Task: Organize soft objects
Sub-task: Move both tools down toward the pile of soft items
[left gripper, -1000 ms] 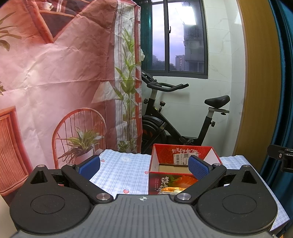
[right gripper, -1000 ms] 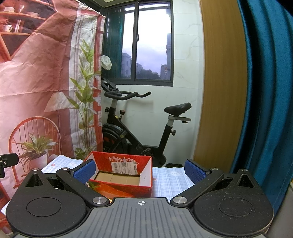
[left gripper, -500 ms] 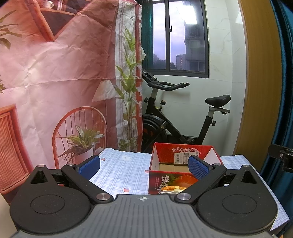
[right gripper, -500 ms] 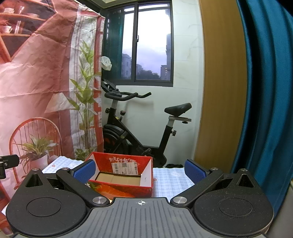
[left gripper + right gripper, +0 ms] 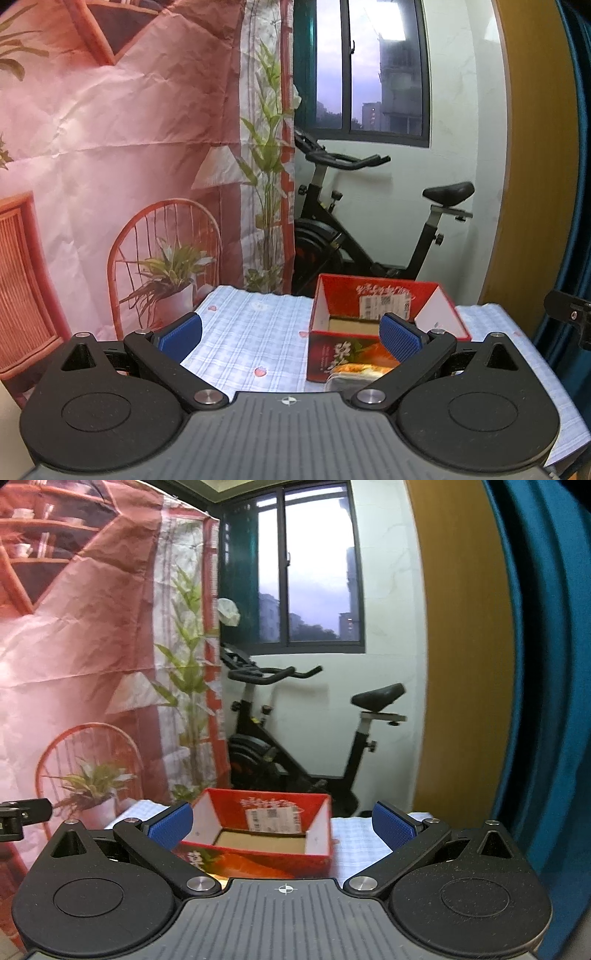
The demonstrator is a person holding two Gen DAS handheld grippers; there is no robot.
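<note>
An open-topped red cardboard box (image 5: 373, 302) stands on a table with a blue-checked cloth (image 5: 251, 332); its floor is bare brown card. A clear packet with orange-yellow contents (image 5: 351, 373) lies against the box's near side, partly hidden by my left gripper's body. My left gripper (image 5: 291, 336) is open and holds nothing, short of the box and to its left. In the right wrist view the red box (image 5: 258, 860) lies straight ahead, close, and my right gripper (image 5: 281, 824) is open and holds nothing. Any other soft objects are hidden below both gripper bodies.
A black exercise bike (image 5: 351, 229) stands behind the table under a window. A pink printed backdrop (image 5: 110, 147) hangs on the left; a blue curtain (image 5: 546, 701) and a wooden panel (image 5: 461, 646) are on the right. Each gripper shows at the other view's edge.
The box sits a little higher in the left wrist view. In the right wrist view it has shifted right and looks slightly nearer, with some blur. Both grippers stay open.
</note>
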